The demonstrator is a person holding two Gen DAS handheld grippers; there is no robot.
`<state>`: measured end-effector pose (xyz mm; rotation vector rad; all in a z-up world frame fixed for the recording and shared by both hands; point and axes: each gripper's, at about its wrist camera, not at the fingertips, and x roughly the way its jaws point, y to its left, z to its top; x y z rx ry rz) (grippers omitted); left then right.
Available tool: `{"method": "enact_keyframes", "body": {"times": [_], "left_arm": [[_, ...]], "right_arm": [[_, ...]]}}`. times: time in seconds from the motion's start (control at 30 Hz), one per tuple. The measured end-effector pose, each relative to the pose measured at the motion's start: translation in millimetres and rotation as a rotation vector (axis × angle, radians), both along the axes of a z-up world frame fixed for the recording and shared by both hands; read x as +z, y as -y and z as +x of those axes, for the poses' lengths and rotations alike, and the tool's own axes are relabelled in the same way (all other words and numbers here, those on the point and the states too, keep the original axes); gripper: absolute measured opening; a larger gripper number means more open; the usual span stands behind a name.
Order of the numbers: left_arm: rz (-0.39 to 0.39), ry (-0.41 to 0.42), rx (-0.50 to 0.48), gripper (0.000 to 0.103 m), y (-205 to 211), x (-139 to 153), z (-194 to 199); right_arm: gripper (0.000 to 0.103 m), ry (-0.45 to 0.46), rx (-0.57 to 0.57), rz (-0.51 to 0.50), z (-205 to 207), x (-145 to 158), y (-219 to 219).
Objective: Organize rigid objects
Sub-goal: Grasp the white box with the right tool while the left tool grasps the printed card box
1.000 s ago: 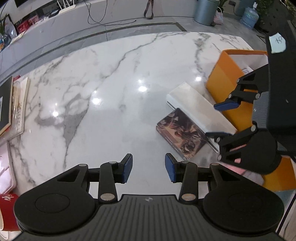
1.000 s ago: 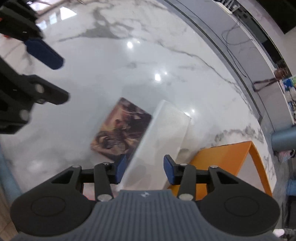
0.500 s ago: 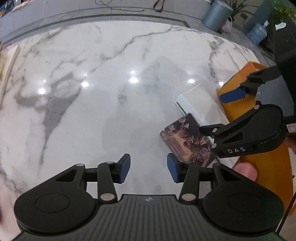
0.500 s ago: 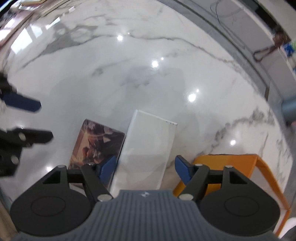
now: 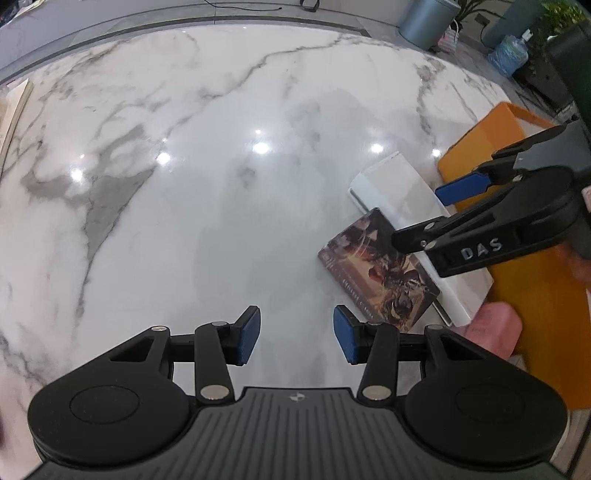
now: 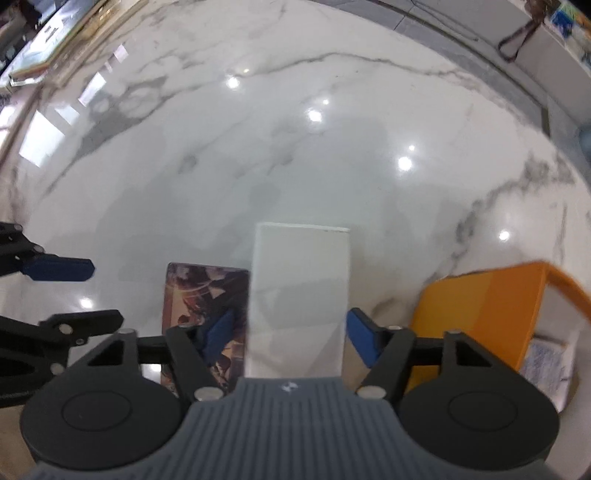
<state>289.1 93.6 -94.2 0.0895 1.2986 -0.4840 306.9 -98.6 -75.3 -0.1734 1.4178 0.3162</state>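
A long white box (image 6: 300, 291) lies flat on the marble table (image 6: 258, 147), next to a flat box with dark illustrated artwork (image 6: 207, 295). My right gripper (image 6: 291, 338) is open, its blue pads on either side of the white box's near end, not touching it. In the left wrist view the white box (image 5: 395, 192) and the artwork box (image 5: 376, 269) lie at the right, with the right gripper (image 5: 424, 214) above them. My left gripper (image 5: 296, 334) is open and empty over bare marble, left of the artwork box.
An open orange box (image 6: 491, 317) with paper inside stands right of the white box; it also shows in the left wrist view (image 5: 480, 147). Books and framed items (image 6: 40, 55) lie at the table's far left edge. A grey bin (image 5: 428, 18) stands beyond the table.
My right gripper has opened wider and lined up square over the white box's near end. My left gripper has drifted forward and right, toward the artwork box.
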Motion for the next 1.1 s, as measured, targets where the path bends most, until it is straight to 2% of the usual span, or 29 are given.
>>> {"method": "enact_keyframes", "body": {"times": [0.1, 0.27, 0.37, 0.47, 0.6, 0.8, 0.93, 1.1], "left_arm": [[0.014, -0.012, -0.007, 0.054, -5.6, 1.1, -3.6], [0.043, -0.048, 0.012, 0.054, -18.6, -0.6, -9.8], [0.043, -0.068, 0.039, 0.057, -25.3, -3.0, -14.5], [0.003, -0.107, 0.066, 0.057, -28.4, -5.8, -17.0], [-0.036, -0.106, 0.050, 0.058, -21.7, -8.8, -19.7], [-0.022, -0.107, 0.044, 0.045, -20.0, -6.0, -15.8], [-0.014, -0.111, 0.077, 0.041, -27.2, -5.1, -14.3], [-0.018, -0.149, 0.175, 0.049, -47.6, -5.9, -11.6]], "right_arm": [[0.060, -0.053, -0.040, 0.087, -6.6, -3.9, -5.8], [0.060, -0.037, 0.007, 0.137, -24.9, -3.2, -37.4], [0.060, -0.028, 0.035, 0.116, -28.4, -2.5, -48.3], [0.059, -0.030, 0.060, 0.071, -30.7, 0.0, -50.4], [0.059, -0.037, 0.073, 0.050, -34.1, -0.1, -41.2], [0.062, -0.097, 0.024, 0.067, -39.0, -13.1, -30.6], [0.062, -0.100, 0.012, 0.120, -45.4, -14.6, -34.5], [0.063, -0.080, 0.031, 0.149, -49.9, -13.6, -47.1]]}}
